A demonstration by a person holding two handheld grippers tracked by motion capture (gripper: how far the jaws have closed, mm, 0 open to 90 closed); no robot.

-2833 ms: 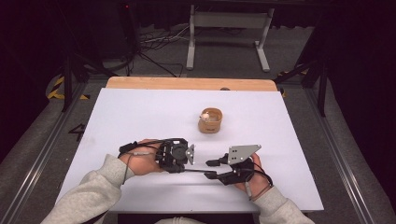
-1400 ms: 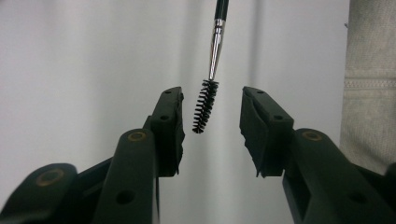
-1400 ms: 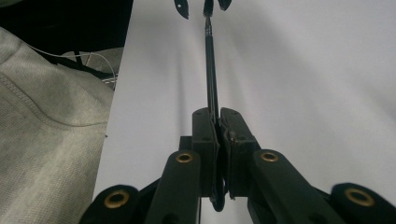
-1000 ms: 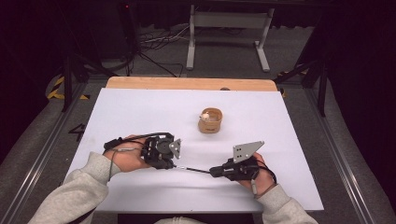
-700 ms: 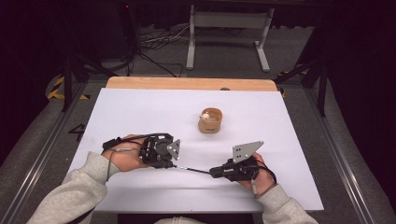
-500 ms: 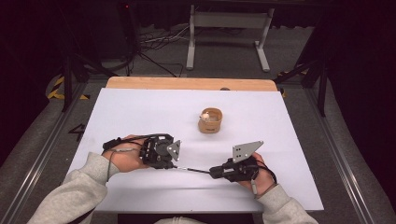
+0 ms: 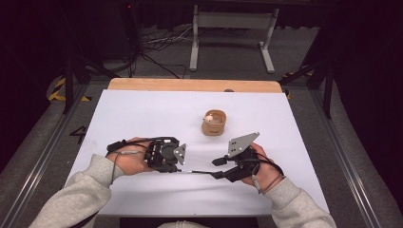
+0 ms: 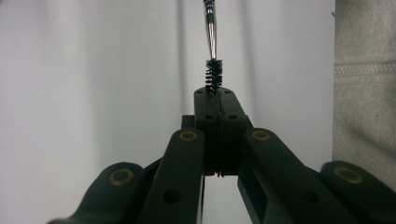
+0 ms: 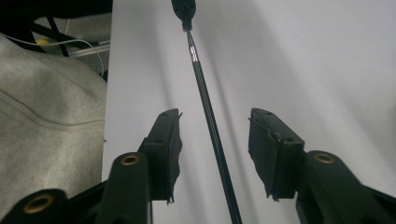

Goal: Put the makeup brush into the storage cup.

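gripping the bristled end of a thin brush, the left gripper sits low on the white table with its jaws pressed tight together. the brush's slim metal shaft runs rightward, just above the tabletop, to the right gripper. its jaws have just been opening and now stand apart on either side of the shaft without touching it. a small wooden cup stands farther back, well apart from both.
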